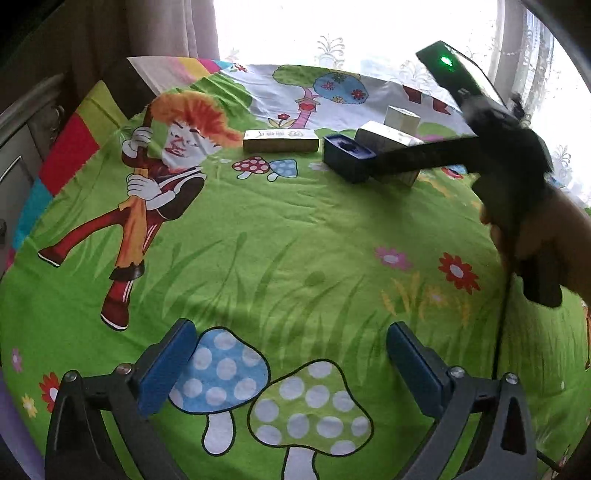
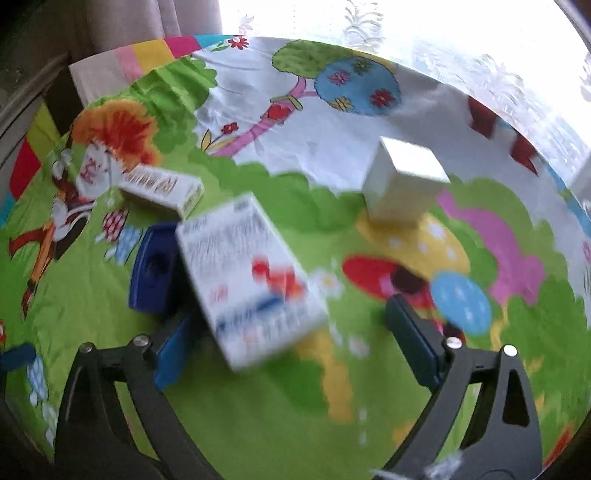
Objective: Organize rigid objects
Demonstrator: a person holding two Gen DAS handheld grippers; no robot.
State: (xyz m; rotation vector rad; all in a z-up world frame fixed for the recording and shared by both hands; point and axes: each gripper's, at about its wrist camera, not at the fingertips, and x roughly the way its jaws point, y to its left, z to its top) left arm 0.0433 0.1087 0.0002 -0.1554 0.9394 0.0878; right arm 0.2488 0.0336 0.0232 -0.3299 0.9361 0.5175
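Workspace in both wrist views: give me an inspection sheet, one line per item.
Surface: cartoon-print bedsheet, green with mushrooms and flowers, lightly creased.
Job's things: long flat box, dark blue box, large printed box and white cube box, all lying on the sheet; the blue box is beside the printed box.
Clutter: nothing seen.
Grippers: left gripper jaws open, empty; right gripper jaws open, the printed box just ahead of them, blurred, contact unclear.
Cables: thin black cable hanging from the right gripper.
Surroundings: curtain, bright window, wooden furniture at left.
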